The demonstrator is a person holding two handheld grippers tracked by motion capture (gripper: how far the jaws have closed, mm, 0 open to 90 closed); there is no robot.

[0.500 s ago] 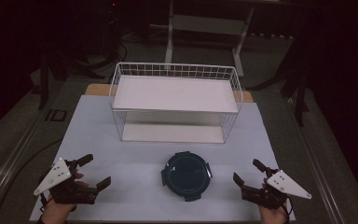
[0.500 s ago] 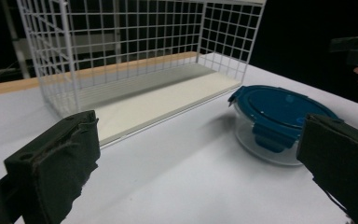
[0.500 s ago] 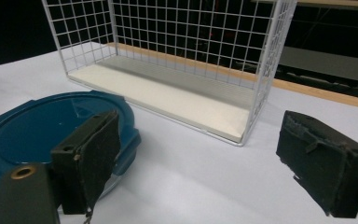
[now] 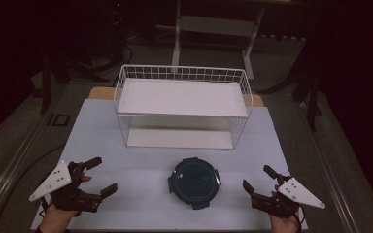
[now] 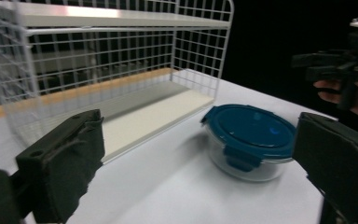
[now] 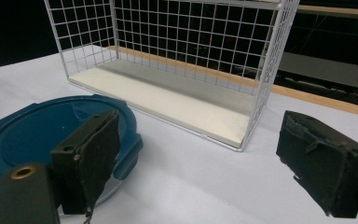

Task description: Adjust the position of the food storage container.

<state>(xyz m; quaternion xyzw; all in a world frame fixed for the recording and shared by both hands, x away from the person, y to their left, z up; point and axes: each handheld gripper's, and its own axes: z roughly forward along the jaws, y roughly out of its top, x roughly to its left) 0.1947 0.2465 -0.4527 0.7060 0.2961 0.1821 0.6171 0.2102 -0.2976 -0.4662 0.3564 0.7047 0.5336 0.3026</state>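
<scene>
A round glass container with a dark blue clip lid [image 4: 194, 181] sits on the white table near its front edge, between my two grippers; it also appears in the left gripper view [image 5: 249, 140] and the right gripper view [image 6: 37, 140]. My left gripper [image 4: 101, 176] is at the front left, open and holding nothing; its jaws stand wide apart in its own view [image 5: 200, 163]. My right gripper [image 4: 258, 178] is at the front right, open and holding nothing, its jaws spread wide [image 6: 196, 158]. Neither gripper touches the container.
A white wire rack [image 4: 183, 104] with a top shelf and a bottom shelf stands behind the container at mid-table. The white table [image 4: 102, 131] has bare surface in front of the rack. Dark floor and stands surround the table.
Both grippers sit in nearly the same places as half a second ago. The container has not moved.
</scene>
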